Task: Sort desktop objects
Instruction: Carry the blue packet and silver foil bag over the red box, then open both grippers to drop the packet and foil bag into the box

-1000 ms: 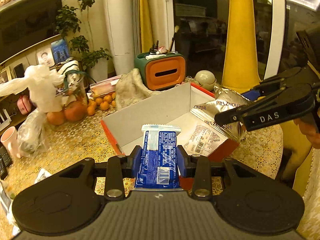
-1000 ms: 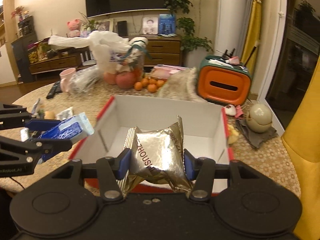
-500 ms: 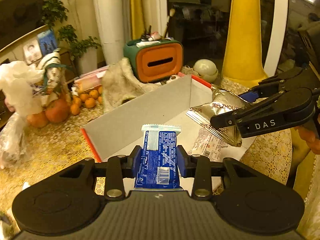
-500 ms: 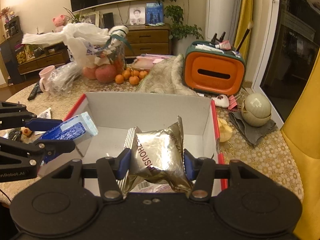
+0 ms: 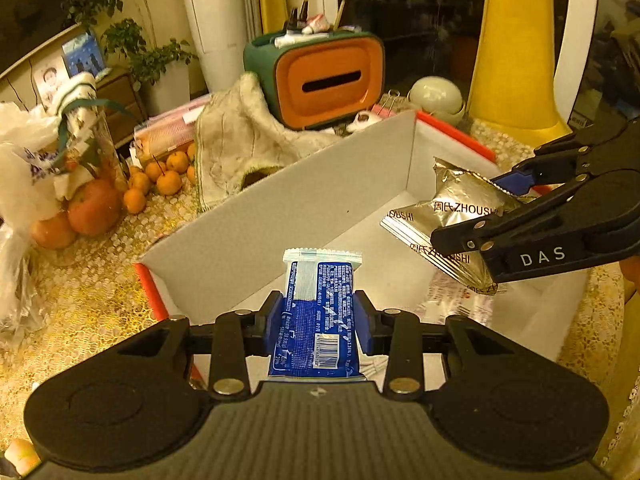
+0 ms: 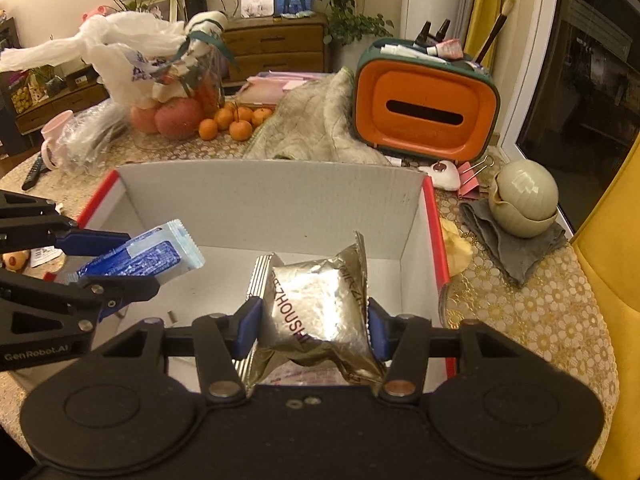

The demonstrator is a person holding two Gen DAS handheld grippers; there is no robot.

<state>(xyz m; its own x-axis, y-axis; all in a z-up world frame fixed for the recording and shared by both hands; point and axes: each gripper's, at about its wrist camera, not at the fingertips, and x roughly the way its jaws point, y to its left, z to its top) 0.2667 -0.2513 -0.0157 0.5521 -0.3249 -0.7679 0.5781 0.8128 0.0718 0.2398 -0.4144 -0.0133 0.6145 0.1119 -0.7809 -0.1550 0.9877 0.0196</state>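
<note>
Cluttered with fruit and a tissue box, the lace-covered worktop carries an open white cardboard box. Left gripper clasps a blue snack packet; right gripper clasps a silver foil pouch. Both hover above the box interior. Releasing low and apart should keep them from colliding.

"Where do the two cameras look from?"
"Each sits close behind its own gripper, looking down into the white box."
"What do both see?"
"The box and the orange case behind it."
</note>
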